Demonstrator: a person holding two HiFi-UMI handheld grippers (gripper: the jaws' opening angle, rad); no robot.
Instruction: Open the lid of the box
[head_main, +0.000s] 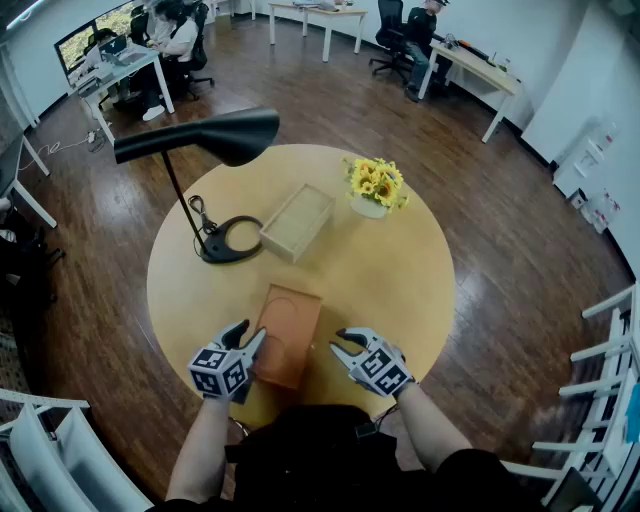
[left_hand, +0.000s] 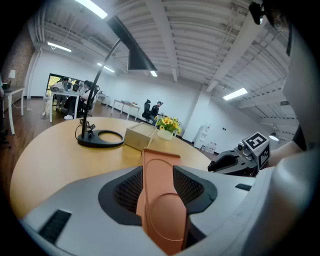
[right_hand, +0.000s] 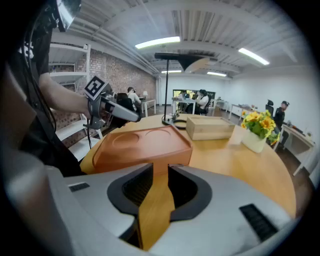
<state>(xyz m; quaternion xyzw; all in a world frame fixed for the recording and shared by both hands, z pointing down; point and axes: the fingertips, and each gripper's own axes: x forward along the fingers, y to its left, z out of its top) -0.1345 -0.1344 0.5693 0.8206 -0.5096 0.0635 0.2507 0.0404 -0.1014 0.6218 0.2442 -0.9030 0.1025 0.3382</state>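
An orange-brown box (head_main: 290, 325) with a recessed lid lies flat near the front of the round wooden table (head_main: 400, 270). My left gripper (head_main: 252, 338) is at the box's near left edge. In the left gripper view the box (left_hand: 160, 200) fills the gap between the pads and touches both. My right gripper (head_main: 338, 342) stands open just right of the box. In the right gripper view only bare tabletop lies between its fingers, and the box (right_hand: 145, 142) starts just past the fingertips.
A black desk lamp (head_main: 215, 140) arches over the table's left side. A light wooden box (head_main: 297, 221) and a vase of yellow flowers (head_main: 375, 185) stand farther back. Office desks with seated people line the far wall. White chairs flank me.
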